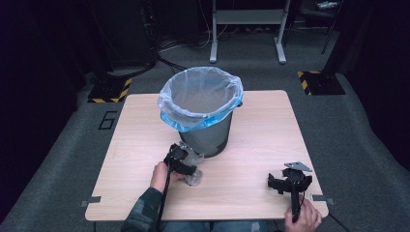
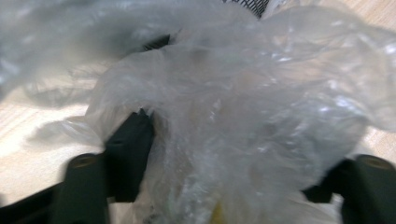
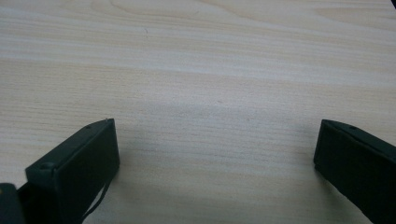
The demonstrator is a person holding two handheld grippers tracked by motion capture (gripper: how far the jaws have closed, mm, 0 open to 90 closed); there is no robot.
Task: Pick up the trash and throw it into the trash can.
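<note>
Clear crumpled plastic bag (image 1: pixel 194 170) w/ sth yellowish inside, on tabletop (image 1: pixel 261 145) just in front of grey bin (image 1: pixel 205 129). Bin upright, mid-tabletop, lined w/ translucent blue-edged liner (image 1: pixel 200 99) folded over rim.

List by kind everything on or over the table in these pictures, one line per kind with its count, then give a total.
Bins with a liner bag: 1
Crumpled clear plastic bags: 1
Hand-held grippers, left gripper and right gripper: 2
Total: 4
</note>
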